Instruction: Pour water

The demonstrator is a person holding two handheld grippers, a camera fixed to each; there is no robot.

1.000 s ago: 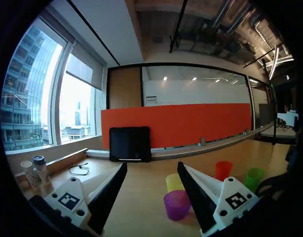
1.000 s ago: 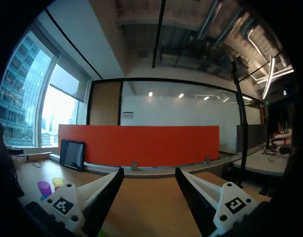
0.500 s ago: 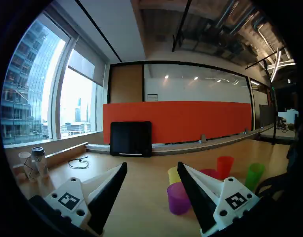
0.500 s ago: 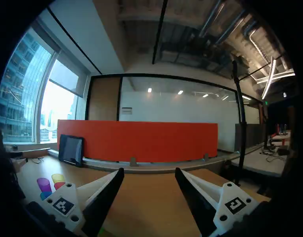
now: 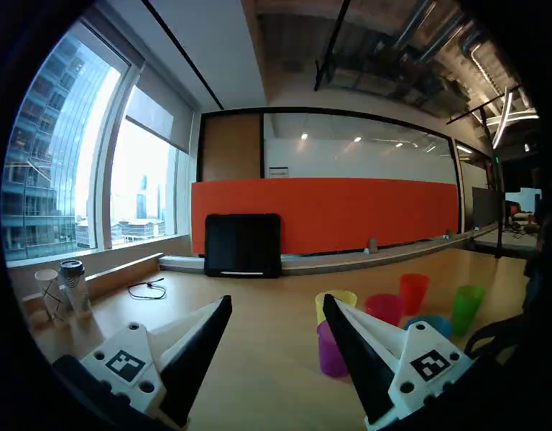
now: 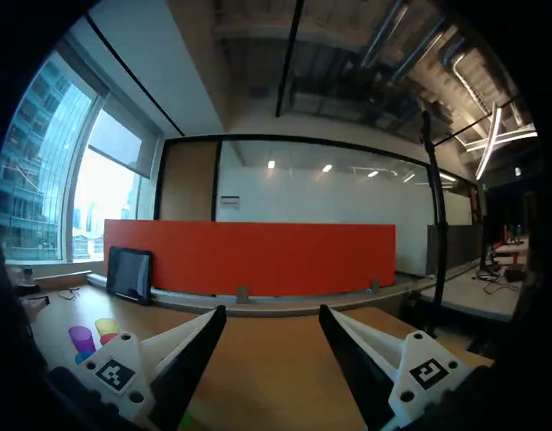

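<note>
Here, six plastic cups stand upright in a group on the wooden table (image 5: pixel 276 373), ahead and to the right of the left gripper (image 5: pixel 276 302). The purple cup (image 5: pixel 330 355) is nearest, and the gripper's right-hand finger covers its right side. The yellow cup (image 5: pixel 335 300) stands just behind it. Farther right are the pink cup (image 5: pixel 384 307), the orange cup (image 5: pixel 414 289), the blue cup (image 5: pixel 430 321) and the green cup (image 5: pixel 466 307). From this low angle their insides are hidden, so I cannot tell whether any holds water.

The left gripper's jaws are spread wide with nothing between them. The right gripper (image 6: pixel 271 312) is likewise spread and empty, over bare tabletop. In the right gripper view the purple cup (image 6: pixel 80 336) and its neighbours sit far off at lower left, beside that gripper's left finger.

An orange partition (image 5: pixel 348 215) runs along the table's far edge, with a glass wall behind it. A dark tablet (image 5: pixel 243 245) leans against it and a thin cable (image 5: pixel 148 289) lies nearby. A lidded tumbler (image 5: pixel 75 286) stands on the ledge below the large windows (image 5: pixel 60 165).
</note>
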